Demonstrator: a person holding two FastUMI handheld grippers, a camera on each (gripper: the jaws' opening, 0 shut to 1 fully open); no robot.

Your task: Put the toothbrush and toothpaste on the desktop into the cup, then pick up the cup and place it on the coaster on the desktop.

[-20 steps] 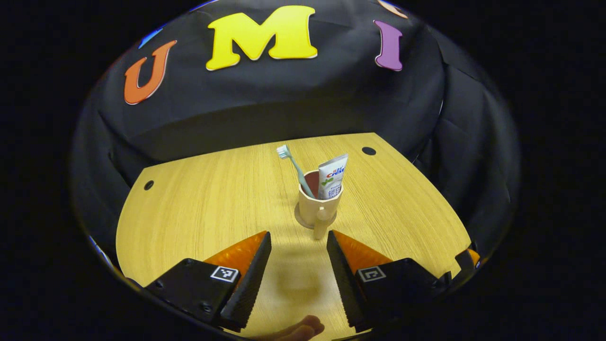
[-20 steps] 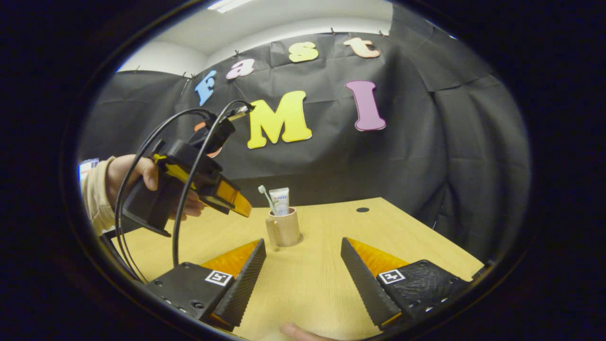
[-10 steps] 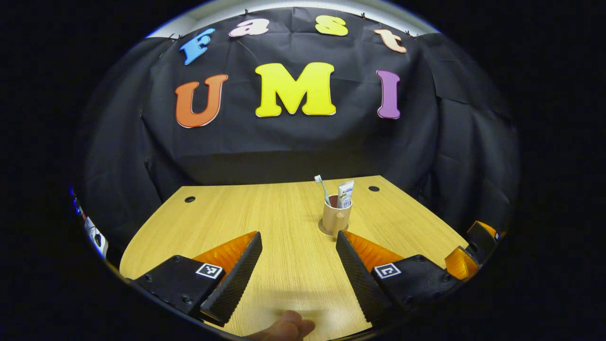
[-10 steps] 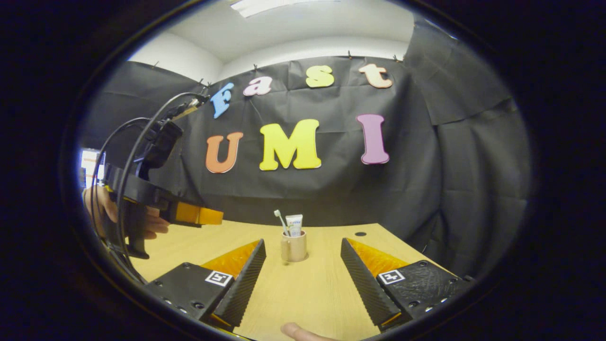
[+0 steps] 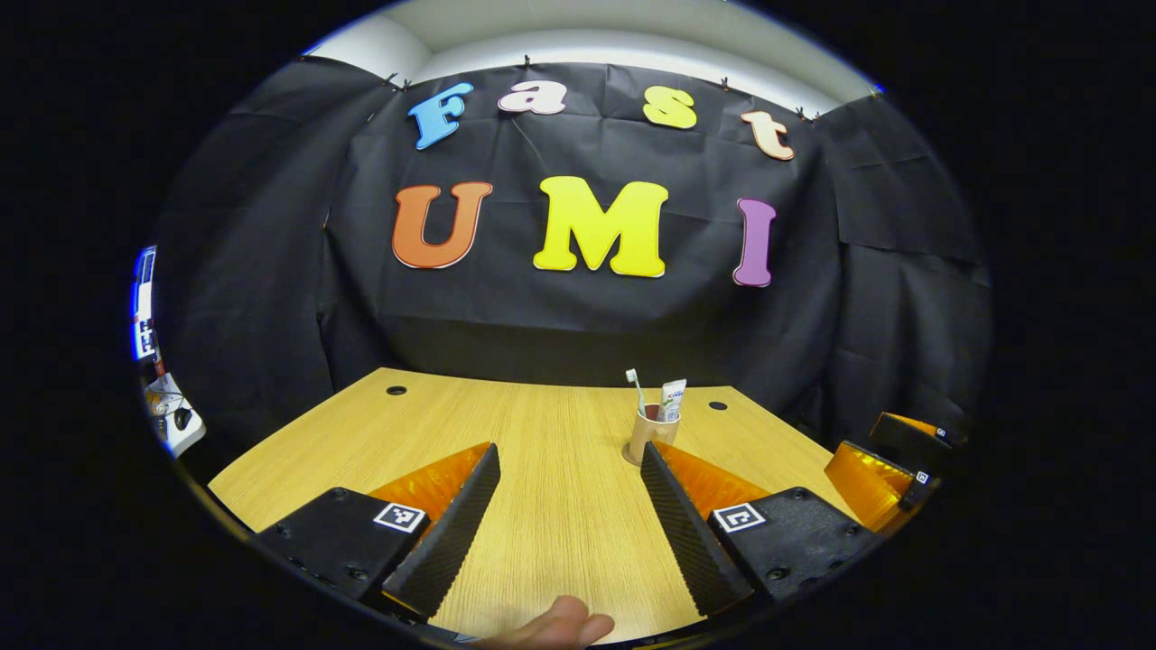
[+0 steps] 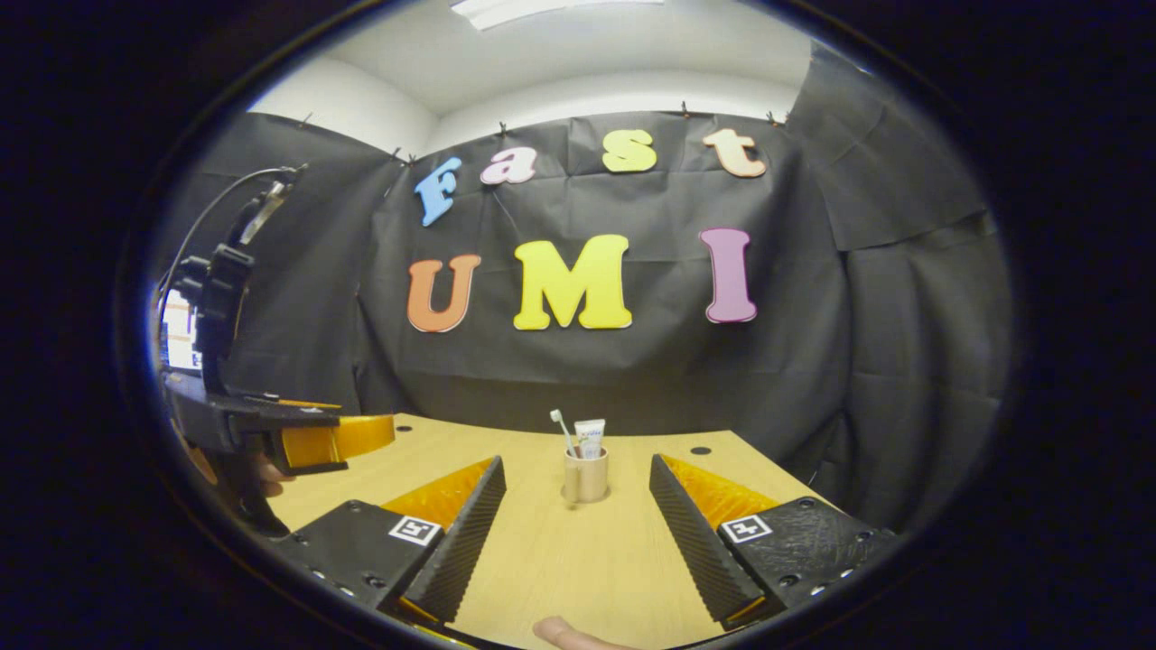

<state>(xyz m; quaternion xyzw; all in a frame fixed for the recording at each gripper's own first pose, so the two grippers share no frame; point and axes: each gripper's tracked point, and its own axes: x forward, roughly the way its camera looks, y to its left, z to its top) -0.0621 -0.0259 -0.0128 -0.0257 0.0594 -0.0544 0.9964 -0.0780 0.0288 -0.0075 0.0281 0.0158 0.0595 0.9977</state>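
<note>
A beige cup (image 5: 652, 438) stands upright on a round coaster (image 5: 628, 458) toward the far right of the wooden table (image 5: 379, 442). A toothbrush (image 5: 635, 388) and a toothpaste tube (image 5: 671, 400) stick up out of it. My left gripper (image 5: 569, 449) is open and empty, well back from the cup. In the right gripper view the cup (image 6: 587, 476) with the toothbrush (image 6: 562, 424) and the tube (image 6: 591, 436) stands far ahead of my open, empty right gripper (image 6: 576, 462). The left gripper (image 6: 379, 431) hovers at the left.
Two cable holes (image 5: 396, 390) (image 5: 718, 405) sit near the table's back edge. The right gripper (image 5: 880, 460) shows at the right edge in the left gripper view. A fingertip (image 5: 560, 623) pokes in at the bottom. A hand (image 6: 262, 469) holds the left gripper.
Both grippers have pulled back and away from the cup, which looks smaller and farther off. The left gripper has levelled out and dropped lower at the left.
</note>
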